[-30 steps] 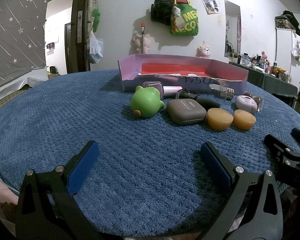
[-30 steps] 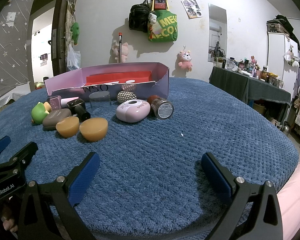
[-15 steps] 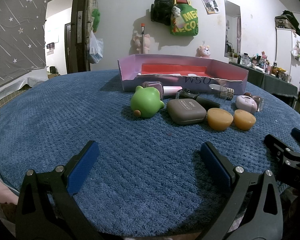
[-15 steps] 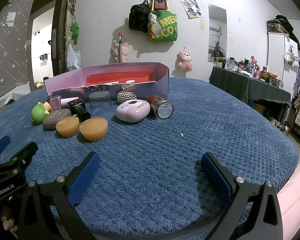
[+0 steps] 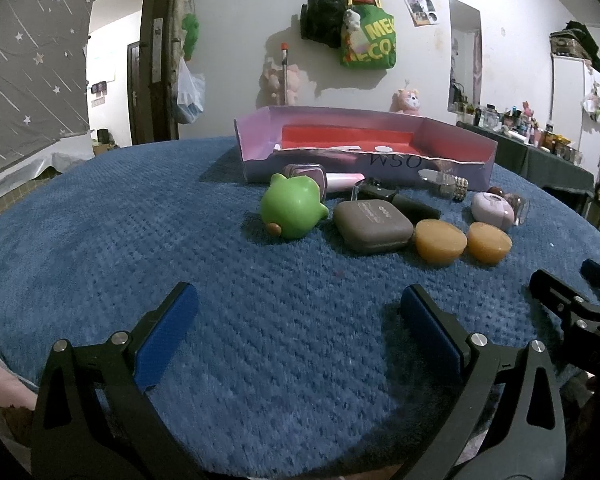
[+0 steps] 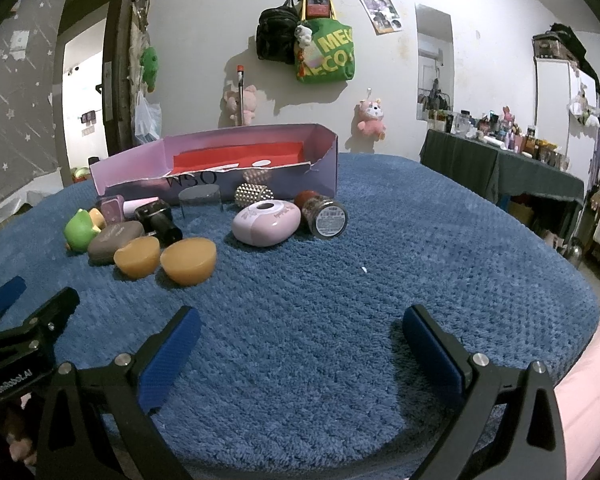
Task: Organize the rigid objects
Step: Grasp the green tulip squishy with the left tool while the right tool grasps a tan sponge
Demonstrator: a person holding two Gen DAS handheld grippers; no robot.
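Two tools are hovering low over the near edge of the blue-covered table (image 5: pixel 100 240), and I am holding both spread wide with nothing between the blue pads. My left tool (image 5: pixel 298 312) is touching nothing; my right tool (image 6: pixel 300 334) is likewise gripping nothing, and each is showing at the side of the other's view.

Farther out, the loose things are lying in a cluster: two orange half-domes (image 6: pixel 188 260) side by side, a grey rounded case (image 5: pixel 372 226) just beside them, and a green toy (image 5: pixel 290 210) to its left. Beyond those, a black cylinder (image 6: pixel 158 220), a pale pink oval case (image 6: pixel 266 222) and a small jar on its side (image 6: pixel 326 218) are resting near one another. Farthest back, the open purple box (image 5: pixel 256 152) with a red lining is sitting on the table.
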